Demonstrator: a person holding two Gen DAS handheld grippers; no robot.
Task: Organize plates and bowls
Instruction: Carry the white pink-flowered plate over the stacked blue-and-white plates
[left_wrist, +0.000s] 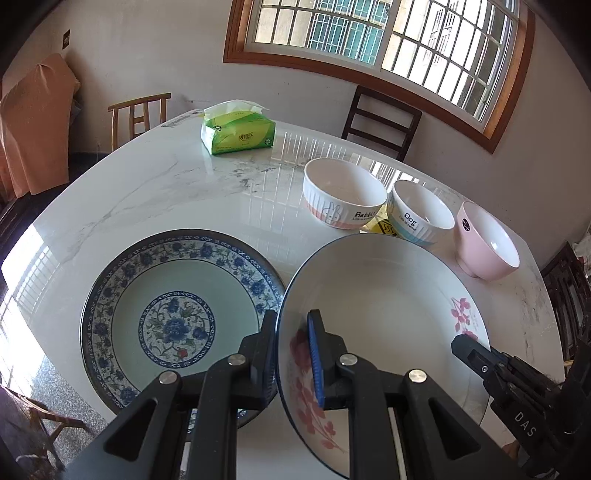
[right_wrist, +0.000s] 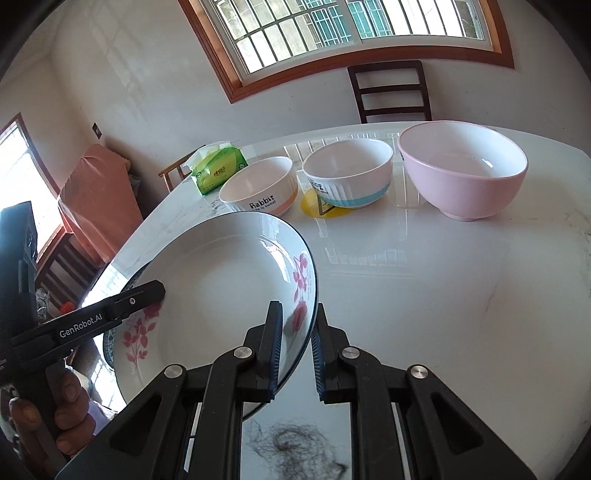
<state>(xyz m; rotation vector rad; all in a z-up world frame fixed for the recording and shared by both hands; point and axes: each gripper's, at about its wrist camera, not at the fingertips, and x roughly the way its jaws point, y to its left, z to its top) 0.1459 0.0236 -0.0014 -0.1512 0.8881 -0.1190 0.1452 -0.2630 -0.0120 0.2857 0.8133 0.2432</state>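
Two grippers pinch one floral plate (left_wrist: 384, 295): the left gripper (left_wrist: 293, 354) on its left rim, the right gripper (right_wrist: 297, 350) on its right rim, lifting it tilted beside the blue patterned plate (left_wrist: 177, 317) on the table (left_wrist: 147, 192). Three bowls (right_wrist: 463, 170) stand unstacked farther back, so plates and bowls apparently remain to be stacked.

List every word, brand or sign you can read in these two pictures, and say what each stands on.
"Rabbit": bowl with the orange band; the small line beneath is too small.
"Dog": bowl with the blue band.
"GenRobot.AI": left claw.
"DAS": right claw.
Tissue pack logo: too blurred.
Yellow sticker: unreadable.
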